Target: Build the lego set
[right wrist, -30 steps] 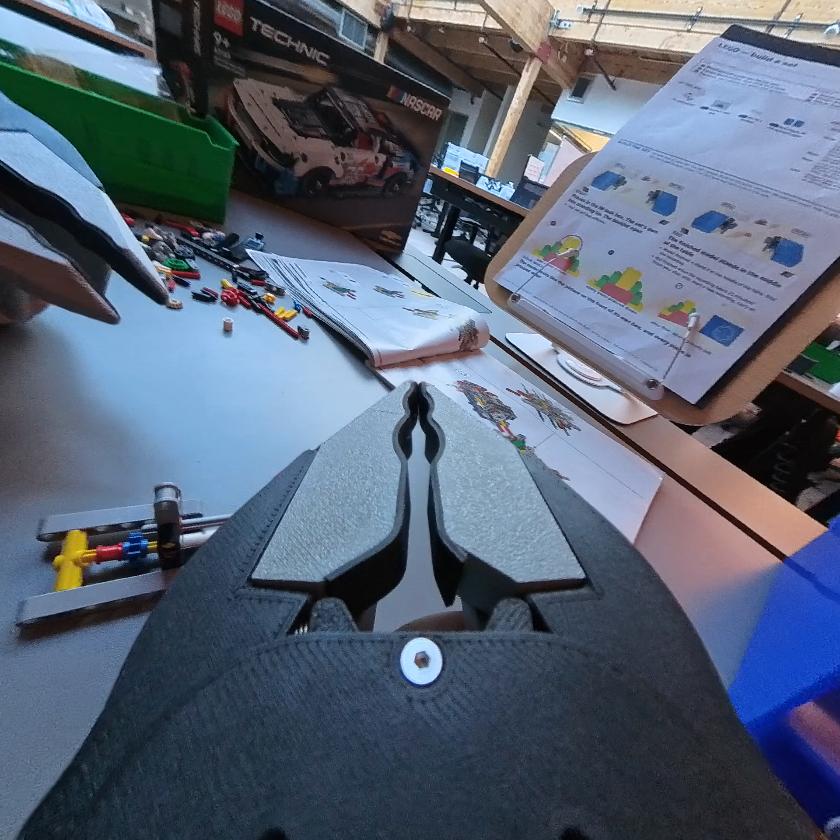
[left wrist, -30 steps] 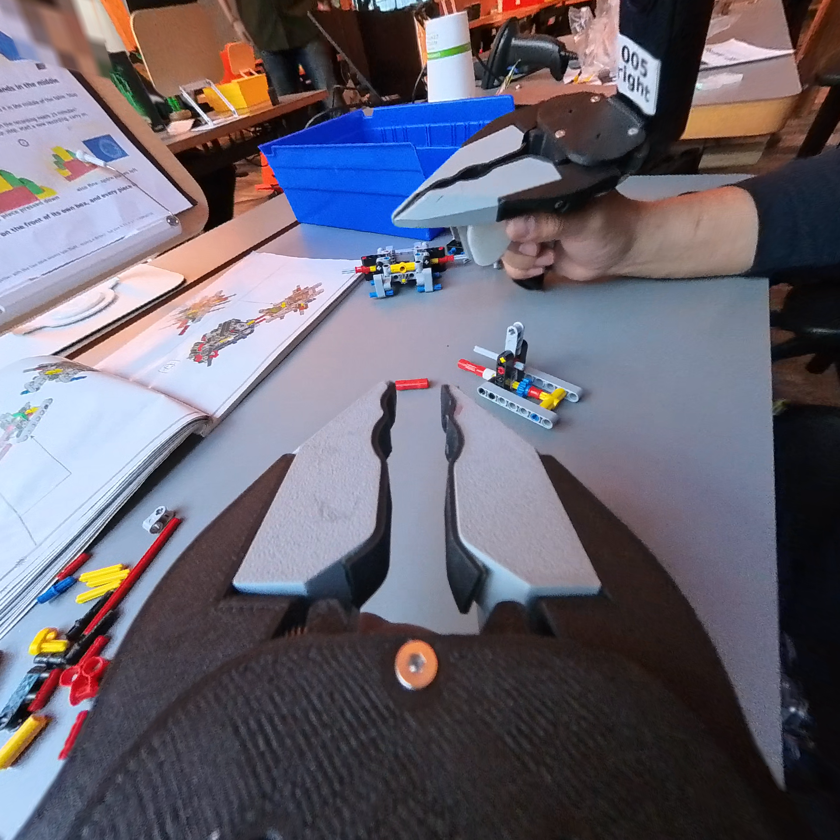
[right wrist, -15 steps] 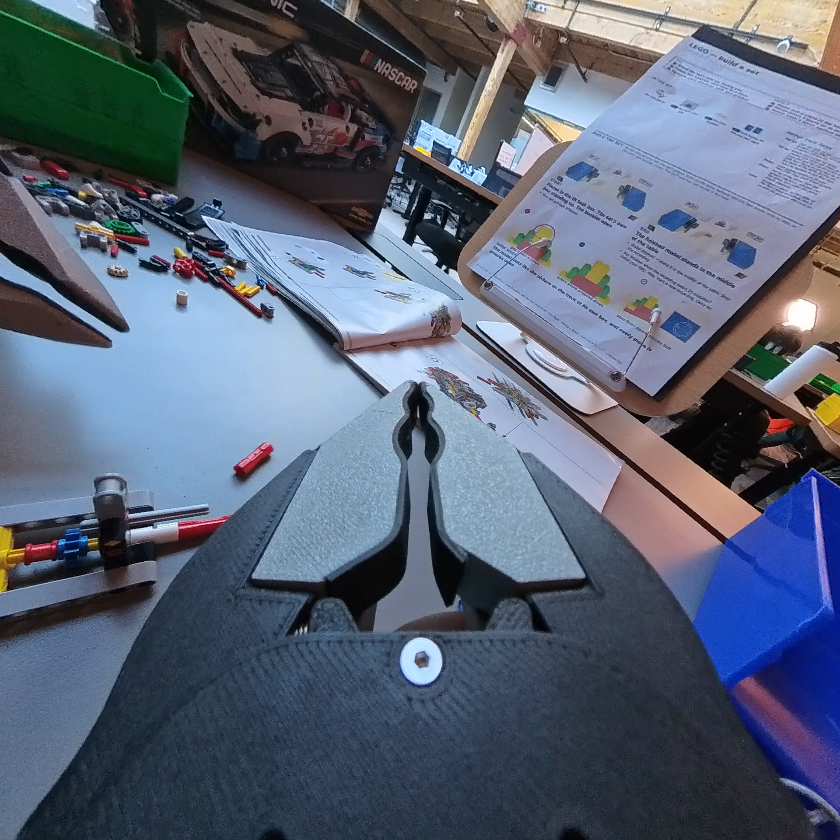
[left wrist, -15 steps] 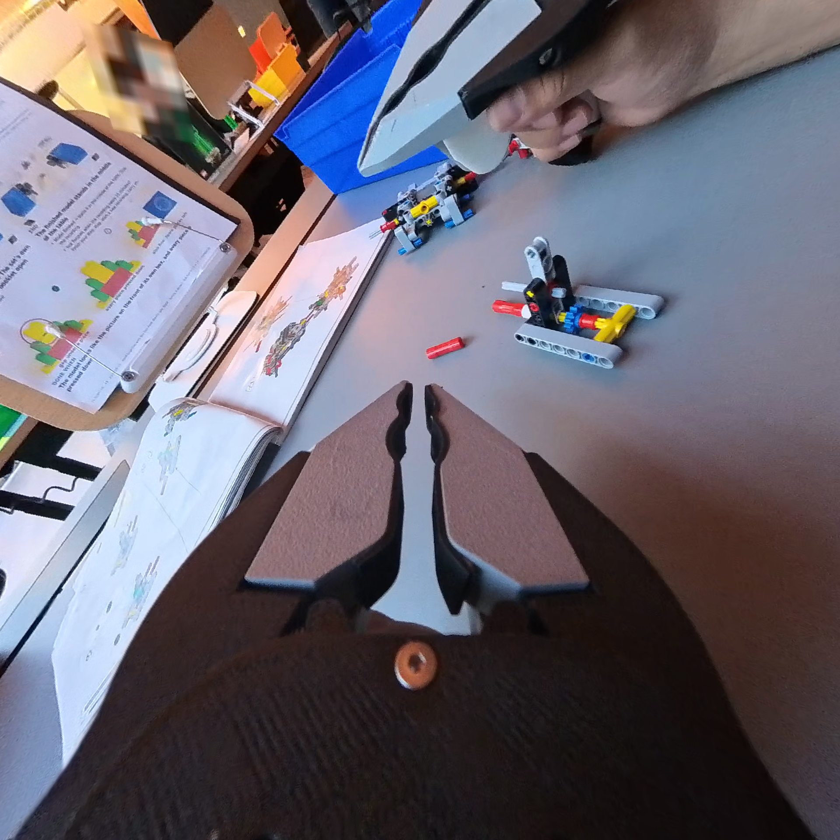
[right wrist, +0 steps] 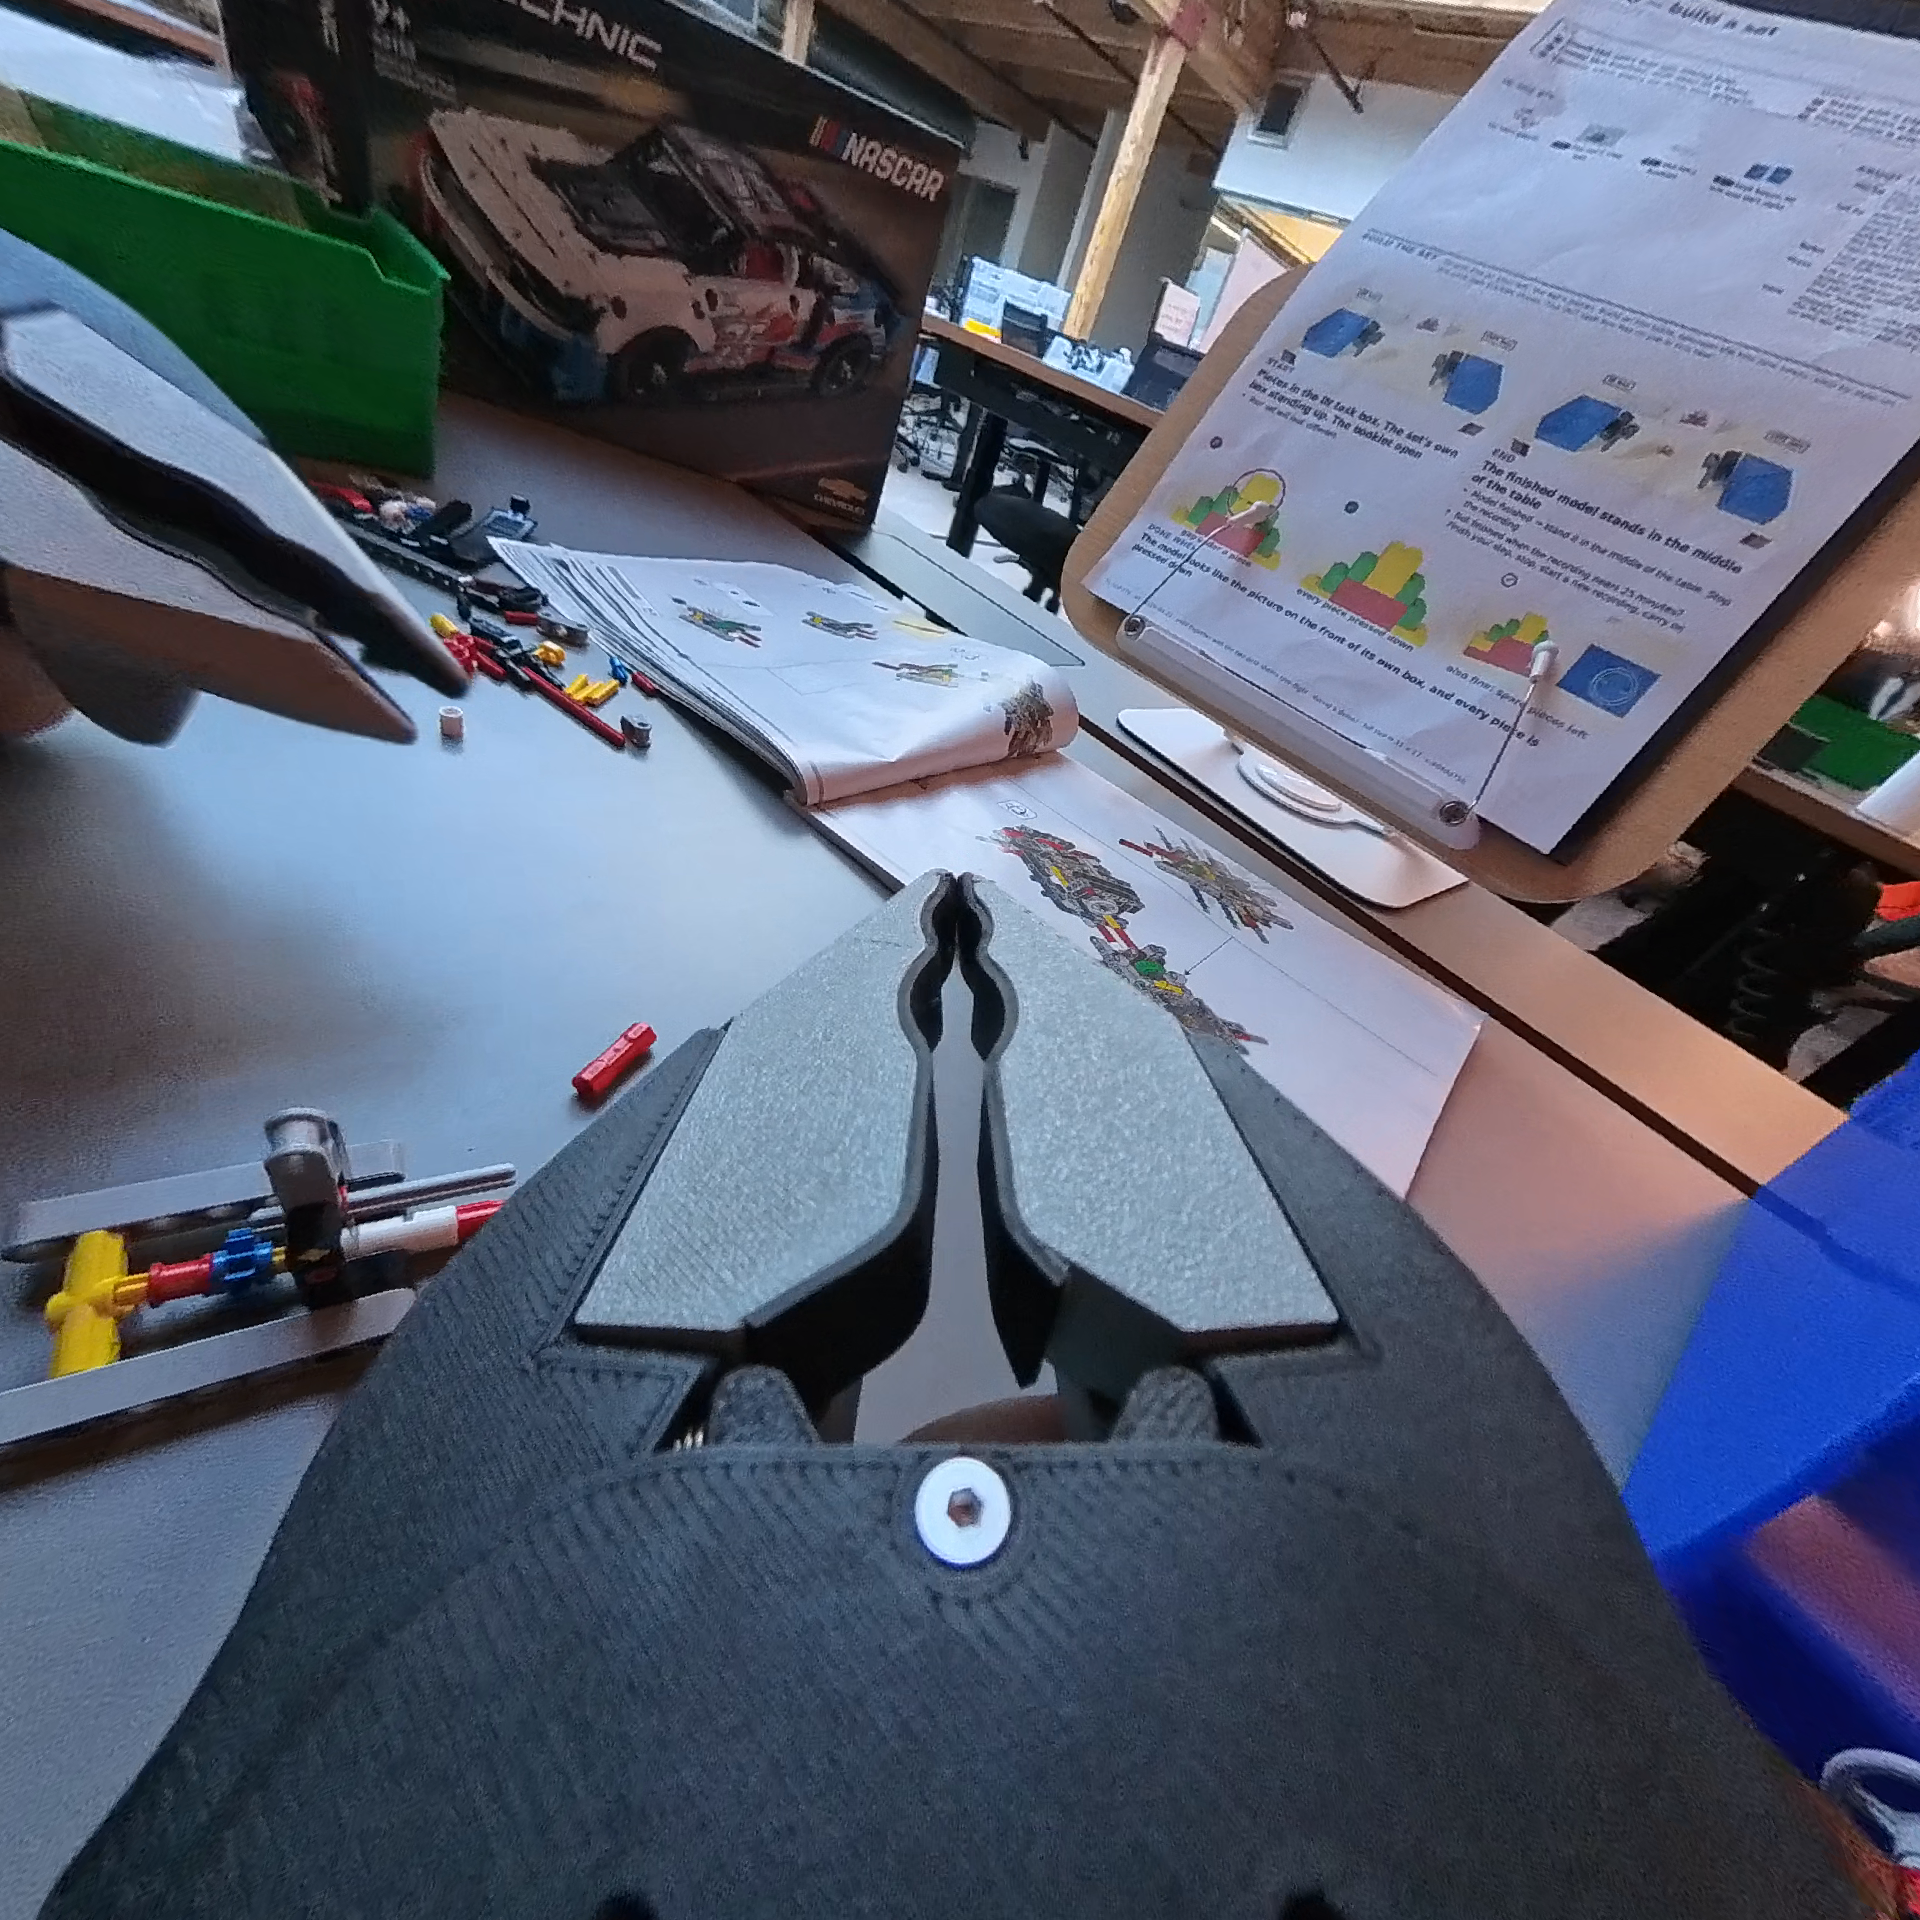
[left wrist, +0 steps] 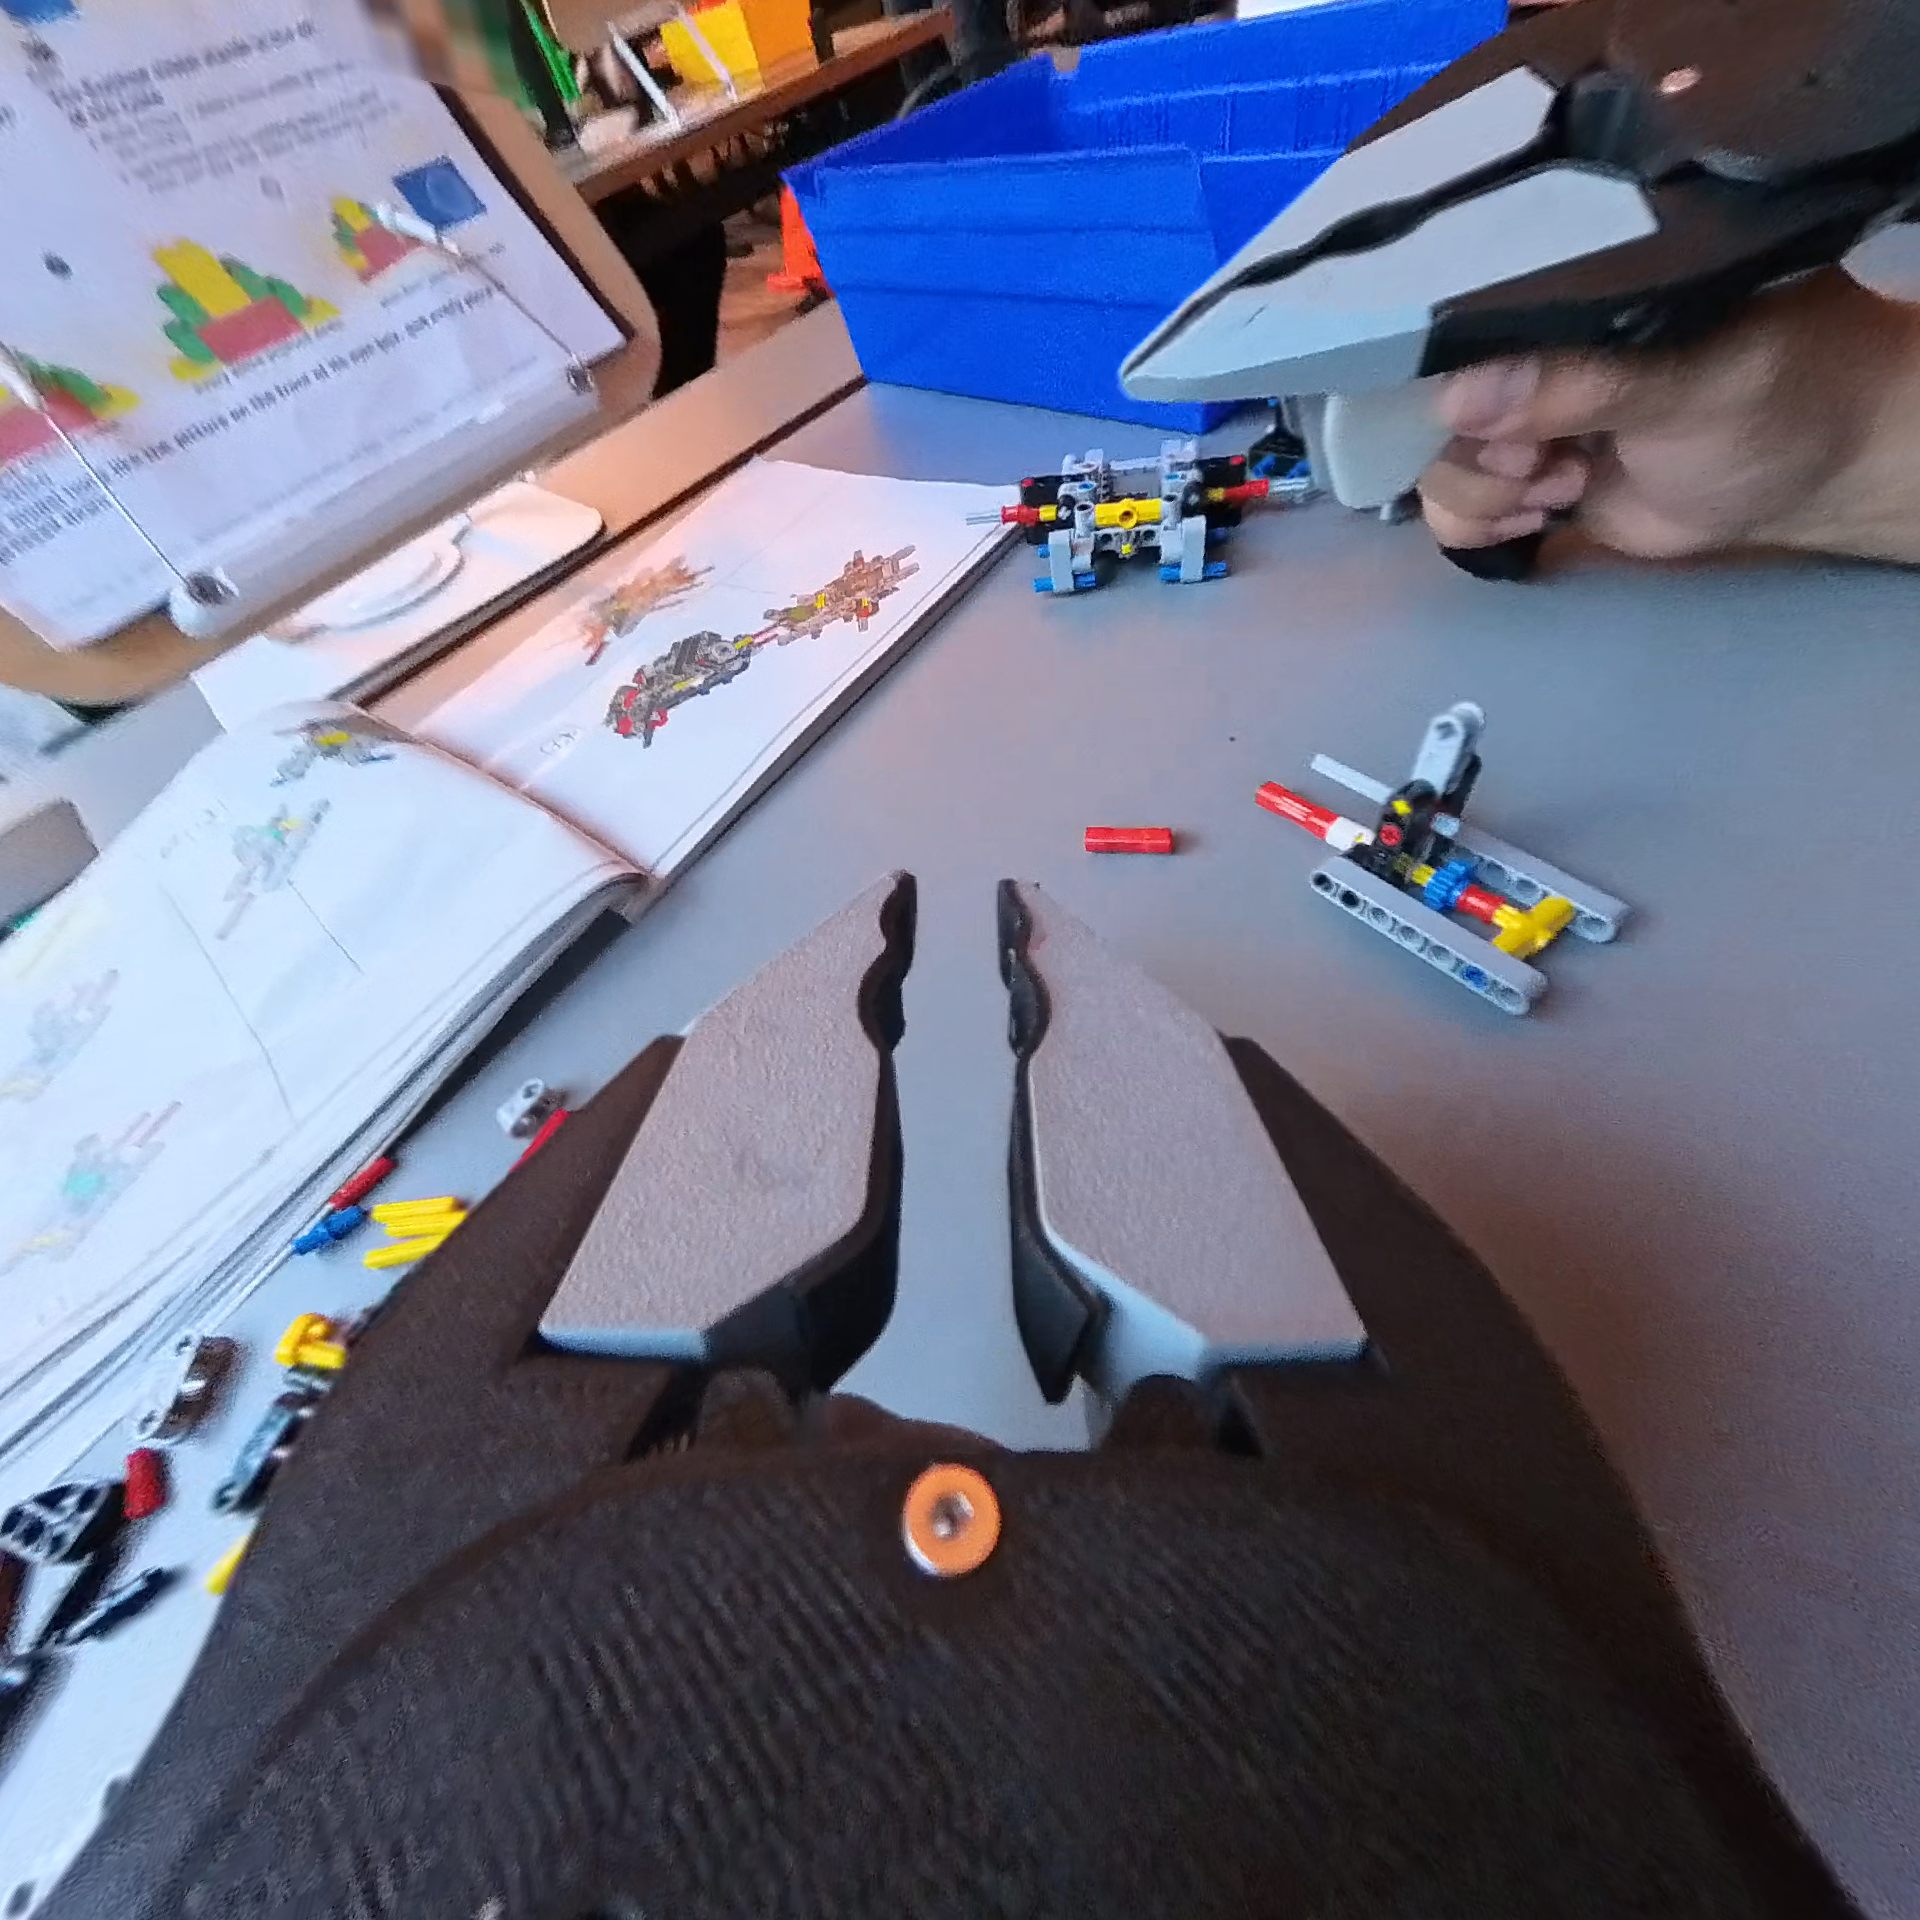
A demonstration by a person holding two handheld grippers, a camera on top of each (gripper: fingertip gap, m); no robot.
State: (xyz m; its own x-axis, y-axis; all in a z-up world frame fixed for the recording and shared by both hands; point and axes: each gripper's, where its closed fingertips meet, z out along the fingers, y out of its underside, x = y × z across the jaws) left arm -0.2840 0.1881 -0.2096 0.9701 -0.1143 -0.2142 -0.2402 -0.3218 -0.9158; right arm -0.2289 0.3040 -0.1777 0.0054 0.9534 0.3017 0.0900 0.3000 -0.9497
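Red pin [left wrist: 1128,840] on grey table [left wrist: 1558,1143] near left tool [left wrist: 956,888], narrowly parted, empty; right tool [right wrist: 956,883] closed, empty.

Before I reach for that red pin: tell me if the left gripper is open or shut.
Open. The left gripper shows bare table between its fingertips; nothing is held.

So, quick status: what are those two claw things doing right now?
Left gripper open, empty, nearest red pin. Right gripper shut, empty, above open booklet. Nothing between them.
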